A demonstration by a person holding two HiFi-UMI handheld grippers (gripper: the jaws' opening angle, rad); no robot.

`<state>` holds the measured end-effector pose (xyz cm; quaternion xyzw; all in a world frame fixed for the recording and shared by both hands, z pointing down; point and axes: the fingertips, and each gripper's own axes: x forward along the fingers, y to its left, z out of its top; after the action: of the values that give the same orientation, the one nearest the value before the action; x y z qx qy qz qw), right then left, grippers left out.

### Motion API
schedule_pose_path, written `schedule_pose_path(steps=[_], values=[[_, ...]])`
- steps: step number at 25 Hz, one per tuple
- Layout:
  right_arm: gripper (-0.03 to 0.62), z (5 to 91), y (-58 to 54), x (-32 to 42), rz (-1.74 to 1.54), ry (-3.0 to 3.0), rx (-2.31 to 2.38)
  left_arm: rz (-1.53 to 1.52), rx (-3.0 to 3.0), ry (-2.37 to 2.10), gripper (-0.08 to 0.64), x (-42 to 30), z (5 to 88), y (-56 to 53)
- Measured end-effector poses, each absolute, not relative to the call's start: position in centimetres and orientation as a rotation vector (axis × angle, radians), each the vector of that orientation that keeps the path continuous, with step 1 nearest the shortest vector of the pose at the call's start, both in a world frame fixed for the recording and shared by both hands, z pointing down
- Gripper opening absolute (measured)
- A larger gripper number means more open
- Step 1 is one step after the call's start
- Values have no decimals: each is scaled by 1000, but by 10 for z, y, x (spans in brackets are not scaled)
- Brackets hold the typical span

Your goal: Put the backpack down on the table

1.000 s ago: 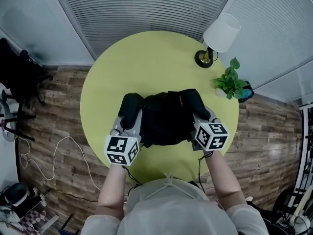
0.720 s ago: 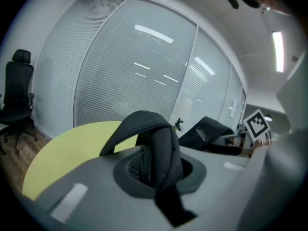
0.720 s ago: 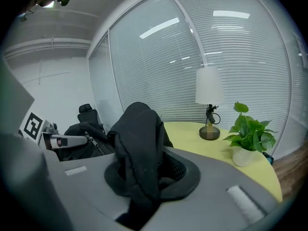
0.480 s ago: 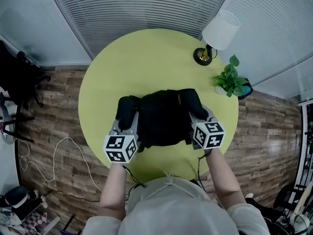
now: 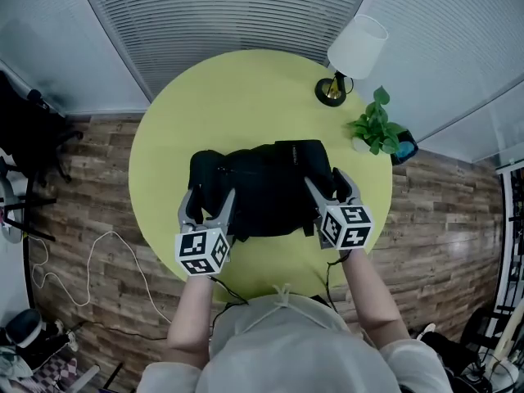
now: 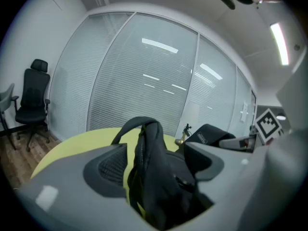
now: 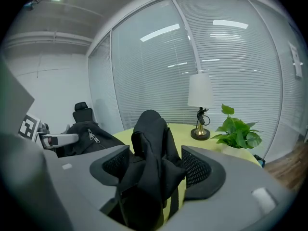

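A black backpack [image 5: 262,188] lies on the round yellow-green table [image 5: 237,97], near its front half. My left gripper [image 5: 209,203] is at the pack's left end, and its jaws are opening. A black strap loop [image 6: 147,148] stands slack between them, and table shows beside one pad. My right gripper [image 5: 327,185] is at the pack's right end, its jaws also opening. A fold of black fabric [image 7: 151,143] rises between them with the pads standing off it. In the right gripper view the pack's zipped body [image 7: 86,136] lies to the left.
A table lamp [image 5: 352,51] with a white shade and a small potted plant [image 5: 375,129] stand at the table's far right edge. Glass walls with blinds close the back. A black office chair [image 6: 31,100] and a loose cable [image 5: 90,260] are on the wooden floor to the left.
Both grippers' jaws went from closed on the backpack's ends to spread wide. The backpack has sunk and flattened onto the table, and both hands came down slightly.
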<state>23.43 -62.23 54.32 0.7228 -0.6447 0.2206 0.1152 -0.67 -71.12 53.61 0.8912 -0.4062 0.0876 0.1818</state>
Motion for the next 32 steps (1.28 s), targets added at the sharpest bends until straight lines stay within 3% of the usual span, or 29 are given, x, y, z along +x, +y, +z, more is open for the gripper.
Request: schedule_pose_path(steps=[5,11,15,18,21,24,27,32], values=[[344,526,-596,229,573,-1908,2137,213,2537,-1217,390,-15,517,-686],[336,489,-549,209,472,-1969,2168,112,2536,-1261,366,-28,483,-639],[204,480,-516,206,519,-1985,2182,107,2582,-1218,304,-19,462,-594],[143,472,-489,201,524,-1997,2192,66,2618,-1191,181,-15,439,-557],[73,464,-470,195,500,-2008,2204,48,2648,-1180,144,-14,428,-532],[1,459,-455,186,507,-2042,2187,67,2644,-1172,61,-18,429,-514],[0,456,-445,176,510,-2084,2147,73,2634,-1166,8,-20,430,-500],[0,454,-425,156,537,-2187,2122,103,2597,-1096,6,-20,435,-475]])
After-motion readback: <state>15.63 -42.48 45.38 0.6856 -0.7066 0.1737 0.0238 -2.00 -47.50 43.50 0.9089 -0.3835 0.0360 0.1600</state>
